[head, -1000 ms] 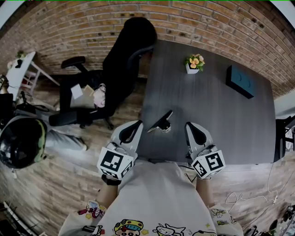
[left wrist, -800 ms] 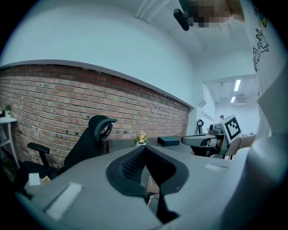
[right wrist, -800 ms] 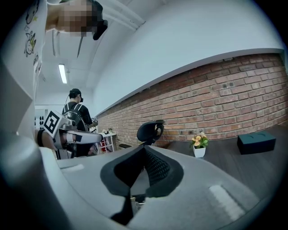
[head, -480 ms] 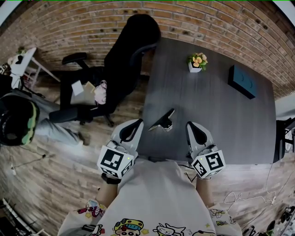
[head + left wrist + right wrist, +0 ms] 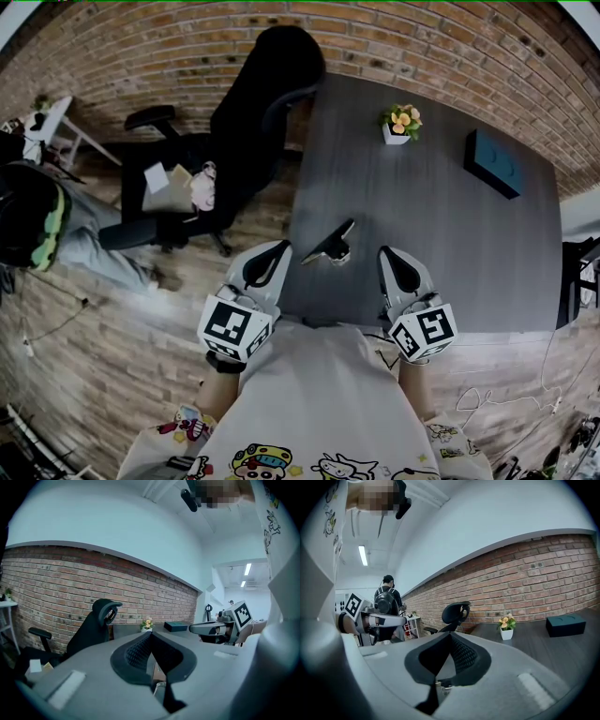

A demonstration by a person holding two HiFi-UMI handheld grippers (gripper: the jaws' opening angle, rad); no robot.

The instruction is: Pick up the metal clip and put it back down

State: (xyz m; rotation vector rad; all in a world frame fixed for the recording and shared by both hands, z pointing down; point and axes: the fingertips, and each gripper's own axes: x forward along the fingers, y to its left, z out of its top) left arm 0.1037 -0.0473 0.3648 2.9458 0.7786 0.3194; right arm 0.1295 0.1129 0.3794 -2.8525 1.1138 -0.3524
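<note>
Metal clip [image 5: 330,246] lies on the dark table [image 5: 422,216], near its front edge, free of both grippers. From the clip, the left gripper [image 5: 277,253] is at 9 o'clock and the right gripper [image 5: 386,255] at 3 o'clock. Each has its jaws pressed together and empty. A flower pot [image 5: 397,127] stands at 1 o'clock and a dark box [image 5: 492,164] at 2 o'clock, both well apart.
</note>
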